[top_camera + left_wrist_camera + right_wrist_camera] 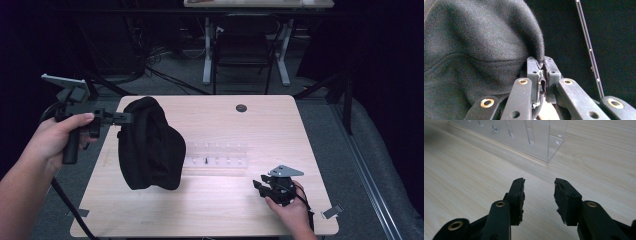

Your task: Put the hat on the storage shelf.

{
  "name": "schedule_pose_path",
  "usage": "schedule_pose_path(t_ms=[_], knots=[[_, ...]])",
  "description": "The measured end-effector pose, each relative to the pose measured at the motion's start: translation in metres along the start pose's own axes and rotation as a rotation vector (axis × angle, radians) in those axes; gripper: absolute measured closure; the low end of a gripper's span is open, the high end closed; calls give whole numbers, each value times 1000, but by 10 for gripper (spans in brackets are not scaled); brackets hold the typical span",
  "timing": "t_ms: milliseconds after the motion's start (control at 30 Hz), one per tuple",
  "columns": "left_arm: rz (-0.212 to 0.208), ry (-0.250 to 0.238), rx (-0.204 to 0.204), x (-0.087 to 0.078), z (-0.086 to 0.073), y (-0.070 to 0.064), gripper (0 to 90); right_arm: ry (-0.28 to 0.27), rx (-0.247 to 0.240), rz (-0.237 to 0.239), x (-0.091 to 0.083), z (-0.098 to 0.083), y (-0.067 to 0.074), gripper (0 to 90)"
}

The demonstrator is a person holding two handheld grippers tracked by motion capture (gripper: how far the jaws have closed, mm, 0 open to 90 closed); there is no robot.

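Where the high view looks down on the pale wooden table [215,210], these things stand out:

Black cloth: a soft black fabric bag or garment [150,145] hangs at the centre left of the frame, its upper edge lifted and its lower bulk sagging onto the table (what kind of item it is cannot be told).

Left gripper: the black two-jaw left gripper [125,118], at the upper left of the high view, is held in the person's left hand [60,137]; its jaws are pressed together on a fold of the black cloth [486,50], as the left gripper view shows at centre frame.

Right gripper: the black right gripper [259,186], at the lower right, sits low by the table in the right hand [292,210]; its jaws stand apart with nothing between them [539,195].

Clear rack: a transparent acrylic slotted stand [217,155] rests mid-table, just right of the cloth, and appears at the top of the right gripper view [524,137].
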State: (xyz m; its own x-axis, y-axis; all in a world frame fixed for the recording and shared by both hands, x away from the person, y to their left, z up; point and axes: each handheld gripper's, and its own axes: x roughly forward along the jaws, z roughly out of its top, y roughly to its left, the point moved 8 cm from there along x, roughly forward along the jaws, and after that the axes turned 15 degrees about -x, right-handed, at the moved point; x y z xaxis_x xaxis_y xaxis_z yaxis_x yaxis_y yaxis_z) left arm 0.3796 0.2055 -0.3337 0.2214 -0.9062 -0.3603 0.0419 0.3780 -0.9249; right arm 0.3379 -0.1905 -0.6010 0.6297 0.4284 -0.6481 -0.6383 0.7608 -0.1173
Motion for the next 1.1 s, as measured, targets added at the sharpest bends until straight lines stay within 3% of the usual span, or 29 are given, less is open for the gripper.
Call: schedule_pose_path(t_ms=[333, 667, 1100], knots=[[-25, -11, 5, 24, 18, -14, 855, -7, 5, 4, 0, 0, -1, 595], [-31, -30, -12, 47, 34, -18, 854, -10, 7, 8, -2, 0, -3, 594], [9, -54, -23, 78, 52, -14, 854, -21, 13, 14, -3, 2, -3, 594]])
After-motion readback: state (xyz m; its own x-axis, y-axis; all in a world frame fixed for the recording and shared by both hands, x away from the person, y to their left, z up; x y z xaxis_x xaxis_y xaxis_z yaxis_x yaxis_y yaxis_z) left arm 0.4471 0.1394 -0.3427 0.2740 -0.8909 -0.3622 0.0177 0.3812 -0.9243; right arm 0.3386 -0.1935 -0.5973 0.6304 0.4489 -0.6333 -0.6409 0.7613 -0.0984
